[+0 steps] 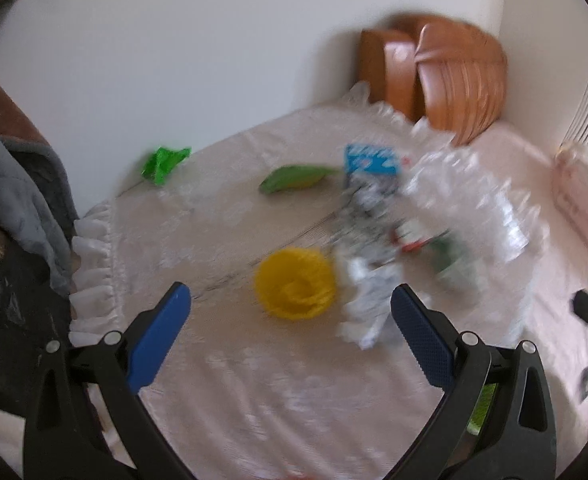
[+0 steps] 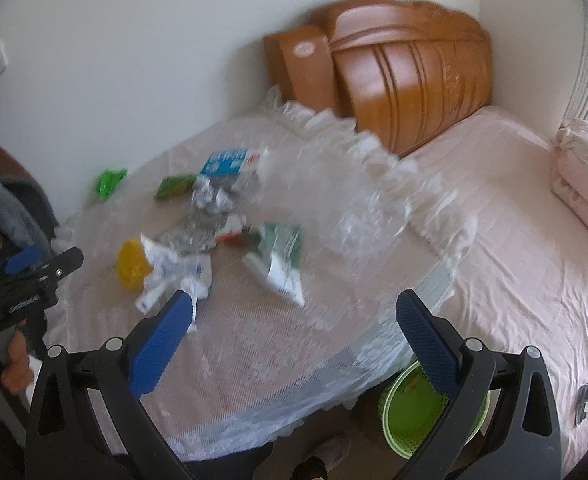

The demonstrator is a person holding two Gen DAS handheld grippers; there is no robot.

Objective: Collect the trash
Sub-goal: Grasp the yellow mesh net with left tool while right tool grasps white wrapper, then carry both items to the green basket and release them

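From my seat, nothing looks collected yet; I judge the task at its start. Going left to right on the lace-covered table (image 2: 278,360): my left gripper (image 1: 290,304) hangs over the near edge with its jaws spread wide and nothing between them. At the far left edge lies a bright green wrapper (image 1: 164,162), then a green-and-yellow packet (image 1: 294,178) nearer the middle. Ahead of the left jaws sits a yellow crumpled paper cup (image 1: 294,290), touching a white crumpled wrapper (image 2: 178,276). Behind those is a blue-and-white carton (image 2: 230,162) with silvery foil scraps (image 2: 202,220) in front of it, then a green-and-white pouch (image 2: 280,256), and a large clear plastic bag (image 2: 334,200) spreading to the right; motion blur hides finer detail. My right gripper (image 2: 294,308) also hovers wide-jawed and empty above the table's near right side. Below it on the floor stands a green waste bin (image 2: 410,412), beside the bed (image 2: 534,240), well apart from the litter. Every piece remains to be moved there.
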